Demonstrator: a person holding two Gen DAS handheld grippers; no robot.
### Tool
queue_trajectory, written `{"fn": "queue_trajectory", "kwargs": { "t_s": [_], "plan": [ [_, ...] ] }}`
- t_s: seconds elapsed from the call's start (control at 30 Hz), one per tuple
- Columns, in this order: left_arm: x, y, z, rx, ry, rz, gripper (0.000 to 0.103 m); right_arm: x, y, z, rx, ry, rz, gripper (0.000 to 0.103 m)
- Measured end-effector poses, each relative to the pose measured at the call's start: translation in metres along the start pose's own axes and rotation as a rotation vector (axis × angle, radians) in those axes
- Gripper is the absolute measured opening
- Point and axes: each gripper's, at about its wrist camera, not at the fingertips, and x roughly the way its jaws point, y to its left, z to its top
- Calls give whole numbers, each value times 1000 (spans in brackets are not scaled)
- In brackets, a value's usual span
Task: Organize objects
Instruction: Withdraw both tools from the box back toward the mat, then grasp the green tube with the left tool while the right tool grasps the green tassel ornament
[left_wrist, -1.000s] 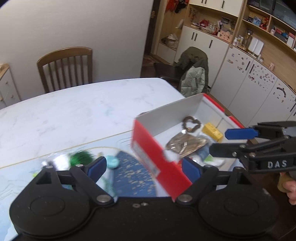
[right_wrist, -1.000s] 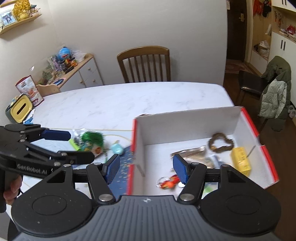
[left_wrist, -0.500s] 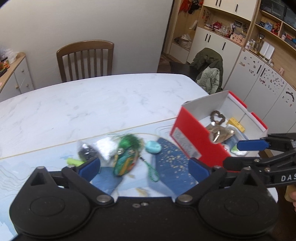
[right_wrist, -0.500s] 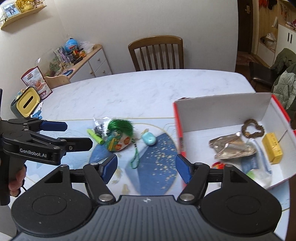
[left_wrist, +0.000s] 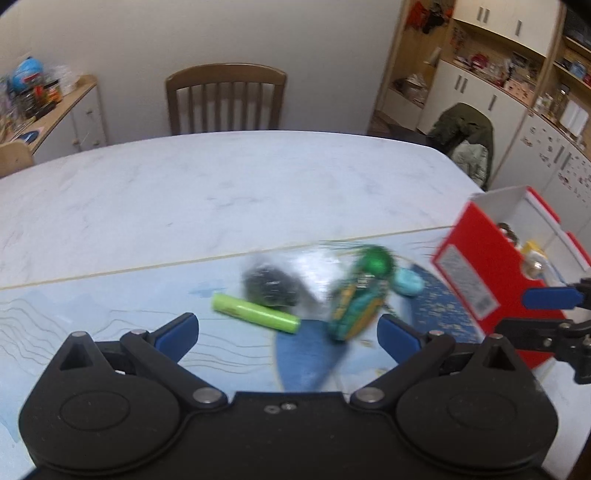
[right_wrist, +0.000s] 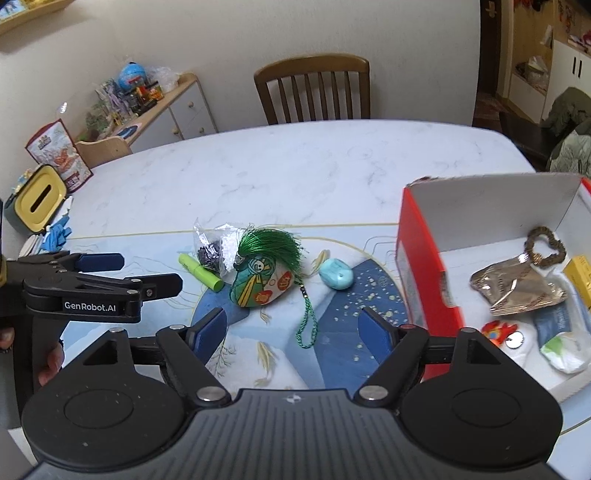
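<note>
Loose items lie on a blue patterned mat (right_wrist: 343, 354): a lime-green tube (right_wrist: 201, 271) (left_wrist: 255, 312), a clear bag of dark beads (right_wrist: 216, 247) (left_wrist: 271, 282), a green tasselled pouch (right_wrist: 262, 280) (left_wrist: 360, 295) with a green cord, and a pale blue oval piece (right_wrist: 335, 273) (left_wrist: 408, 282). My left gripper (left_wrist: 287, 330) (right_wrist: 147, 273) is open, just short of the tube and pouch. My right gripper (right_wrist: 291, 328) (left_wrist: 546, 310) hangs open above the cord. To the right stands a red-and-white box (right_wrist: 424, 273) (left_wrist: 487, 273) holding a foil packet (right_wrist: 517, 284), a bead bracelet (right_wrist: 546, 247) and other small things.
The white marble table (right_wrist: 295, 166) stretches behind the mat, with a wooden chair (right_wrist: 314, 88) at its far side. A yellow-lidded container (right_wrist: 38, 194) and blue gloves (right_wrist: 59, 232) sit at the table's left edge. A sideboard (right_wrist: 173, 110) lines the left wall.
Both views have swung left, away from the box and onto the loose items on the mat. Both grippers stay open and hold nothing.
</note>
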Motion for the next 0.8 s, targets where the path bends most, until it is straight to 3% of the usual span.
{"fn": "queue_trajectory", "kwargs": {
  "t_s": [0.5,0.8],
  "plan": [
    [50,30,-10,51,-9,6,103,64,22,18,91,95,-72,78],
    [67,24,-15,128,-39,13,103,100,41,29,83,130,-97,78]
  ]
}}
